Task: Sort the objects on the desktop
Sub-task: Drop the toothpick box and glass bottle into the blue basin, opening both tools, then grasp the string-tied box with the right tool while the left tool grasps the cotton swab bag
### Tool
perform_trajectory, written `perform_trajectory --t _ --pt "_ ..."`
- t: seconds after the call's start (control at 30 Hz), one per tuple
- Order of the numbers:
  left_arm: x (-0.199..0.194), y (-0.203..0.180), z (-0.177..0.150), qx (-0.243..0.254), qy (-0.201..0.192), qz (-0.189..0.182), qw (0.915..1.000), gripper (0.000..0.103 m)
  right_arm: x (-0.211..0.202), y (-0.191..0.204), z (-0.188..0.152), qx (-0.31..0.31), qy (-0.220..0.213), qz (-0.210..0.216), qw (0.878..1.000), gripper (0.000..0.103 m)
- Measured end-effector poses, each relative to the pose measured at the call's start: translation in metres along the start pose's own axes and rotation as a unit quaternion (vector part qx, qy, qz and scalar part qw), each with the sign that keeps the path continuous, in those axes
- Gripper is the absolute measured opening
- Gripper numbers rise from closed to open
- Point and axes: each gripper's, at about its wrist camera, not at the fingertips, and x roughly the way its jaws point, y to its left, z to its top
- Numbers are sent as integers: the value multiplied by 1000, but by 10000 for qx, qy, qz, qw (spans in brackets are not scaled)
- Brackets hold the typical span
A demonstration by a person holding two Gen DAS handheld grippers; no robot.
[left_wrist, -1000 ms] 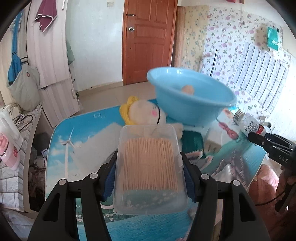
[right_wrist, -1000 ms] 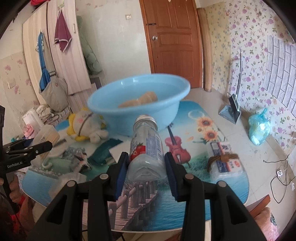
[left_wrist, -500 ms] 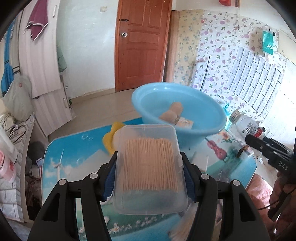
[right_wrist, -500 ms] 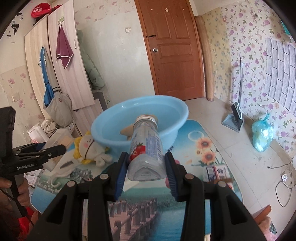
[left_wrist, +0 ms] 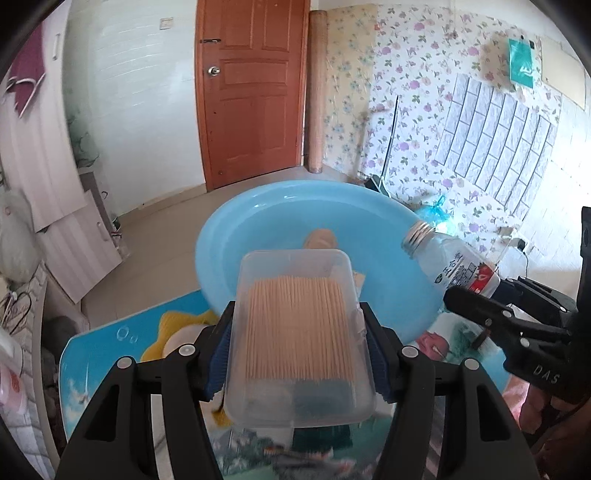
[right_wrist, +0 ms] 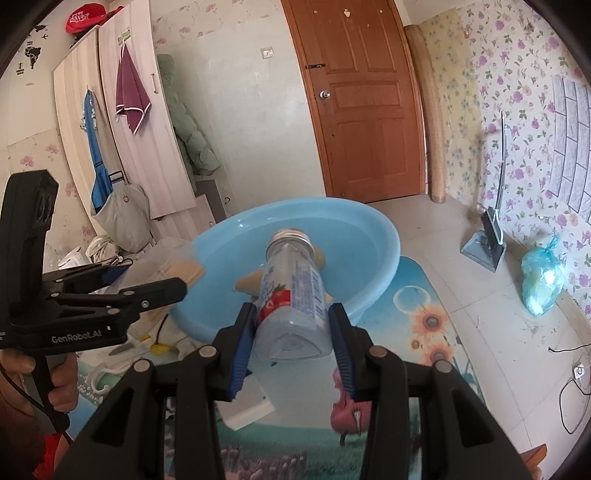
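We have lifted both things up over the blue bowl (left_wrist: 258,221). Our left tongs (left_wrist: 297,354) squeeze the toothpick box (left_wrist: 299,332); our right tongs (right_wrist: 291,332) squeeze the bottle (right_wrist: 290,291). Next we can probably drop them in.

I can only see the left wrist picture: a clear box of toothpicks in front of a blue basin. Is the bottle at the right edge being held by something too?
Observer: Yes. The right wrist view shows the bottle clamped at its lower end between the right gripper's blue-padded jaws, cap pointing at the blue basin.
Operator: And who carries my tool?
Observer: A hand wraps the handle of the left gripper, which holds your toothpick box.
Operator: Anything up high that I miss?
Observer: A red cap lies on top of the wardrobe.
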Motion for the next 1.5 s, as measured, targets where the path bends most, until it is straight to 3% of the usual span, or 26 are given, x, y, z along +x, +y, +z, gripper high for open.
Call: perform_trajectory --t 0.17,0.3,0.63,0.73,1.3,1.5 --pt "20 -6 10 57 110 -2 9999 62 10 -5 4 -10 -62 -15 10000 40" --pt "28 -10 13 37 99 -16 9999 79 14 -9 5 -11 -115 96 9999 40" --pt "19 -15 2 36 155 20 9999 81 8 -9 0 31 -48 14 10000 40" --pt "13 -16 -2 6 192 0 9998 90 4 -13 -5 150 50 -30 9999 40" --pt "-44 -11 -54 -58 161 66 9998 98 -45 -6 -51 182 459 -396 9980 40" --pt "-52 -5 -90 -155 296 5 9994 98 -58 -4 -74 183 583 -496 9969 48"
